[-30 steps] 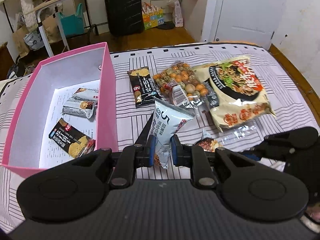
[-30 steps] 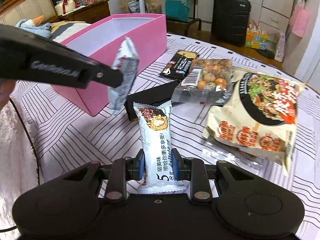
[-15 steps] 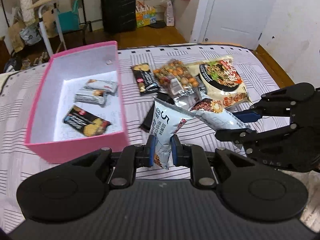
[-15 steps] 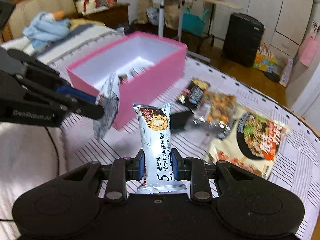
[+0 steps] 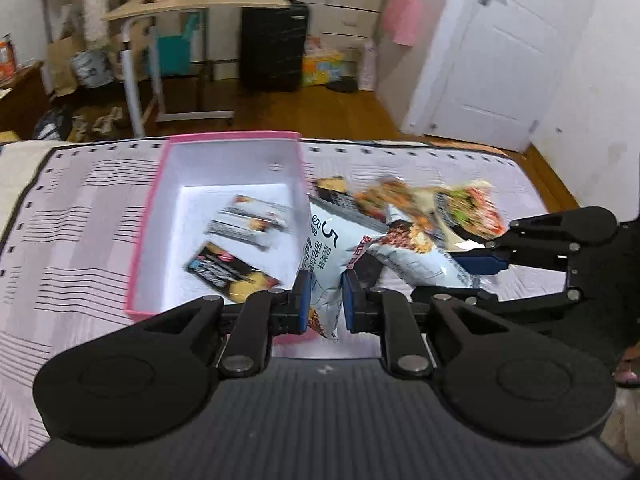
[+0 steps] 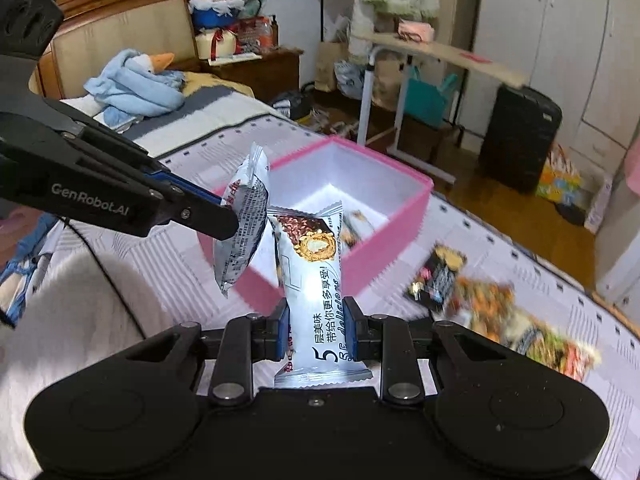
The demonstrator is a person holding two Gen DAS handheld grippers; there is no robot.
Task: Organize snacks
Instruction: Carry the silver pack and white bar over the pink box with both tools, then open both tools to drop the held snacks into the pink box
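My left gripper (image 5: 325, 300) is shut on a white wafer snack pack (image 5: 326, 254) and holds it in the air by the near right corner of the pink box (image 5: 150, 216). My right gripper (image 6: 316, 330) is shut on a second white wafer pack (image 6: 316, 280), upright, in front of the pink box (image 6: 396, 220). The right gripper also shows in the left wrist view (image 5: 476, 276), with its pack (image 5: 416, 256) beside mine. The left gripper shows in the right wrist view (image 6: 234, 220), holding its pack (image 6: 244, 224). Several snack packs (image 5: 248, 220) lie inside the box.
Loose snacks lie on the striped bedcover right of the box: a dark biscuit pack (image 6: 440, 272), a bag of mixed nuts (image 6: 486, 304) and a large noodle bag (image 5: 468, 210). A suitcase (image 5: 274, 48), a side table (image 5: 188, 4) and a door (image 5: 496, 52) stand beyond the bed.
Both grippers have risen and moved left towards the pink box, each with its wafer pack. The box now sits straight ahead of both, and the loose snacks have slid to the right.
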